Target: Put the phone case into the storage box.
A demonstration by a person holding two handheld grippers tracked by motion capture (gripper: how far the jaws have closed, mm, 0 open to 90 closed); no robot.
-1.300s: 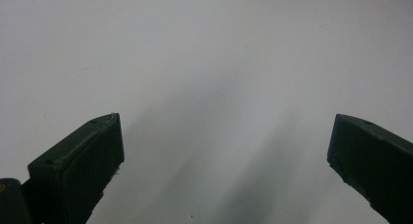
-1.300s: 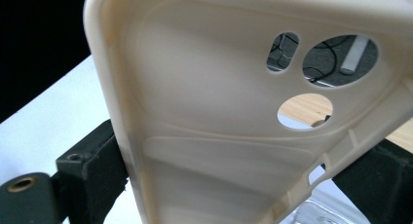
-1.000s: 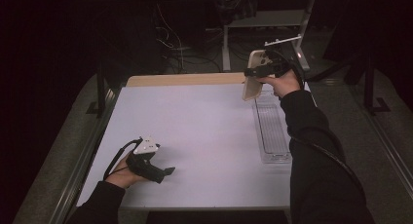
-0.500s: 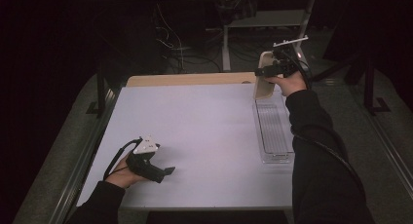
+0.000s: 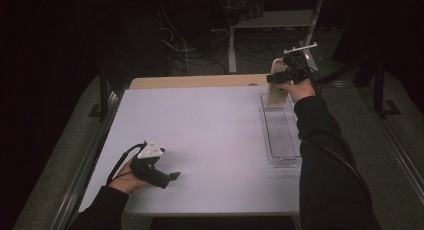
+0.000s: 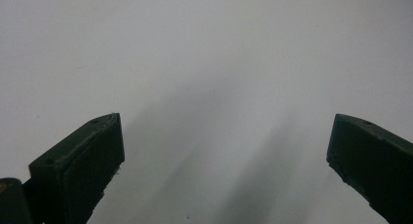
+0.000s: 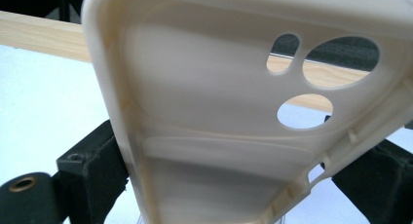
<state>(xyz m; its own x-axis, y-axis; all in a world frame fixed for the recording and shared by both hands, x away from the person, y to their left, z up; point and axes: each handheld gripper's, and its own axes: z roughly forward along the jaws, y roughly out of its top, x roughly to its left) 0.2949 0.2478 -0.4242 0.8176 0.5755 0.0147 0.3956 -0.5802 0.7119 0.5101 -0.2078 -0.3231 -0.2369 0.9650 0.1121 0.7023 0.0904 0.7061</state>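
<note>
- Cream plastic is what I am lifting in the high view: my right gripper (image 5: 280,78) holds a phone case (image 5: 275,90) upright above the far end of a clear tray (image 5: 282,140), which lies along the right side of the white table (image 5: 210,135). My left gripper (image 5: 167,176) rests low near the table's front left corner, well apart from the tray (a black cable (image 5: 117,165) loops behind it).
- Left gripper view: my jaws stand wide apart over bare white table (image 6: 204,63), with nothing between them.
- Right gripper view: my jaws are clamped on the two long edges of the phone case (image 7: 214,117); its hollow inner side faces the camera, three camera holes toward the upper right. Behind it runs the table's wooden strip (image 7: 39,36).
</note>
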